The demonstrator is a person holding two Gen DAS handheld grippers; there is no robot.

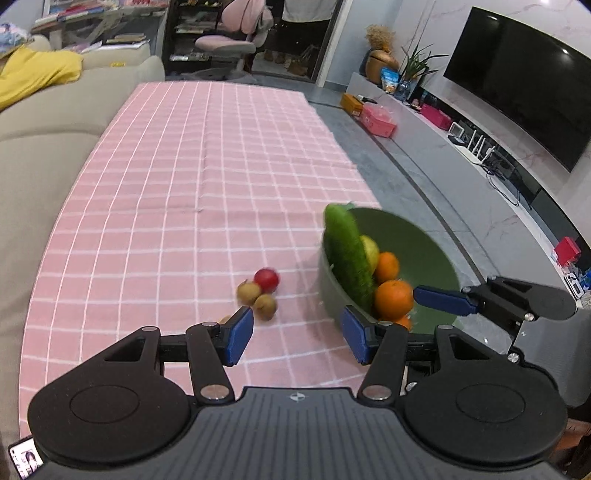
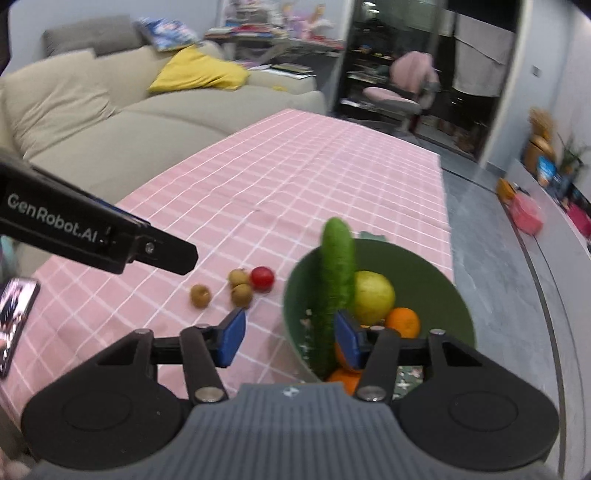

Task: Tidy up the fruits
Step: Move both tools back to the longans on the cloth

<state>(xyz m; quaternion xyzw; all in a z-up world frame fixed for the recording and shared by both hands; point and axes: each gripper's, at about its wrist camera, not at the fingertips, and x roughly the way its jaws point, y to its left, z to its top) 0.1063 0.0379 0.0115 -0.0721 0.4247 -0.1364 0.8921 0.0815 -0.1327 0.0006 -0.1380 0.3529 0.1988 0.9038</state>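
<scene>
A green bowl (image 1: 432,243) (image 2: 424,269) stands at the near right of the pink checked table. It holds a cucumber (image 1: 347,254) (image 2: 336,280) leaning on its rim, a yellow-green fruit (image 2: 371,295) and several oranges (image 1: 393,299) (image 2: 404,321). A red fruit (image 1: 266,279) (image 2: 262,277) and small brown fruits (image 1: 247,291) (image 2: 242,293) lie on the cloth left of the bowl. My left gripper (image 1: 297,336) is open and empty, above the cloth by the bowl's near rim. My right gripper (image 2: 290,339) is open and empty over the bowl's left rim.
A beige sofa (image 1: 40,147) (image 2: 92,122) runs along the table's left side. A phone (image 2: 14,317) lies at the near left corner. A TV (image 1: 524,85) and a low cabinet with boxes stand to the right across the grey floor. A pink chair (image 1: 236,33) stands beyond the table.
</scene>
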